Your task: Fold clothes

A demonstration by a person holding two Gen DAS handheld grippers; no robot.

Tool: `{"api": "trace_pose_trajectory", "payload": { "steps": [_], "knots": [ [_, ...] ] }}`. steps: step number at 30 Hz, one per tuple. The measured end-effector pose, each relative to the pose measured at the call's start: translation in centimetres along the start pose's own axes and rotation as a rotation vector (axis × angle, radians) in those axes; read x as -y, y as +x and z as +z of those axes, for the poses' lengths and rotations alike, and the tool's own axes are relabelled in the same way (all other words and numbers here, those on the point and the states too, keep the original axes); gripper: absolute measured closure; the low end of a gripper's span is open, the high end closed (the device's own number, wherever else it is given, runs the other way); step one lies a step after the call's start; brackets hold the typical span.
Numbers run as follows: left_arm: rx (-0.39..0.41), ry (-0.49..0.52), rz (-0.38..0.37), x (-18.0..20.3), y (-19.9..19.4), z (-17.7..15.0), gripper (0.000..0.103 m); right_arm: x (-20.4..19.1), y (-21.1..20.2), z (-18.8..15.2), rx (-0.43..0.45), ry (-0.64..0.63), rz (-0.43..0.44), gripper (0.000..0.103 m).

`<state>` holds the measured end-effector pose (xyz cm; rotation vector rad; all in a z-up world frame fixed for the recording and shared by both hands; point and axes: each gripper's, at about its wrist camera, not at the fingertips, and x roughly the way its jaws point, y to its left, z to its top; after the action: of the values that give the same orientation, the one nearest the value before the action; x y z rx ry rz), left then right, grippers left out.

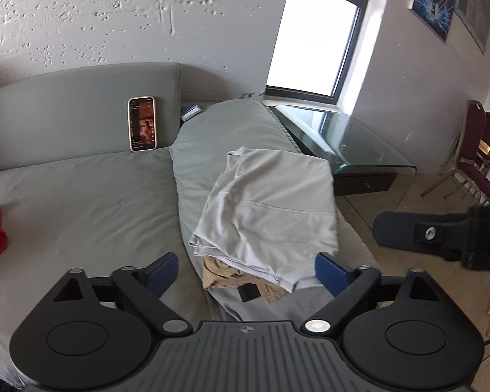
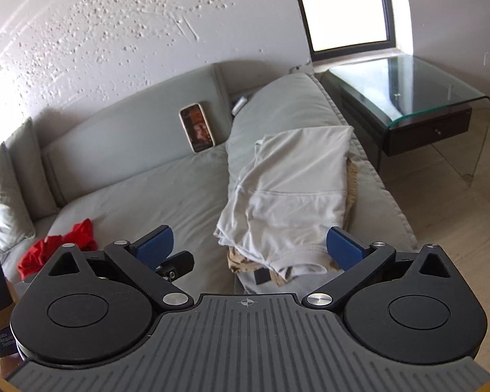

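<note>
Left gripper [image 1: 246,272]: jaws spread wide, blue pads clear of everything, nothing between them; it hangs above the near end of the clothes stack.
Right gripper [image 2: 250,250]: jaws likewise released and empty, above the same stack.
Grey garment [image 1: 268,209]: folded, top of the stack, on the long cushion [image 1: 219,124] at the window end of the sofa [image 1: 81,202].
Handling: judged light, limp and non-fragile; the cloth will sag and unfold if lifted by one point.
Hold points: judged best at two corners of a folded edge, one per gripper, pinching all layers together.
Texture: matte knit with a stitched seam across the middle and a hemmed near edge; soft creases.
Tan garment [image 1: 219,272]: crumpled beneath the grey one, only edges visible.
Red garment [image 2: 58,245]: loose heap on the seat, well apart, not yet folded.
Phone [image 1: 142,123]: rigid, leaning upright against the backrest.
Side table [image 2: 408,98]: glass, hard, smooth, beside the sofa.
</note>
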<state>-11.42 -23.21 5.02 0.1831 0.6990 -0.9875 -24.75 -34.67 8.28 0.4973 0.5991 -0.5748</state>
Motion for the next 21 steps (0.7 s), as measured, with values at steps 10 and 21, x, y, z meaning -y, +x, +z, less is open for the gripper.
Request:
{"api": "trace_pose_trajectory", "payload": {
  "steps": [10, 21],
  "knots": [
    [-0.013, -0.019, -0.010, 1.7, -1.4, -0.9, 0.001, 0.3, -4.0, -0.9, -0.027, -0.077, -0.178, 0.000],
    [-0.052, -0.010, -0.034, 2.6, -0.6, -1.7, 0.001, 1.1, -4.4, -1.5, -0.041, -0.078, -0.193, 0.000]
  ]
}}
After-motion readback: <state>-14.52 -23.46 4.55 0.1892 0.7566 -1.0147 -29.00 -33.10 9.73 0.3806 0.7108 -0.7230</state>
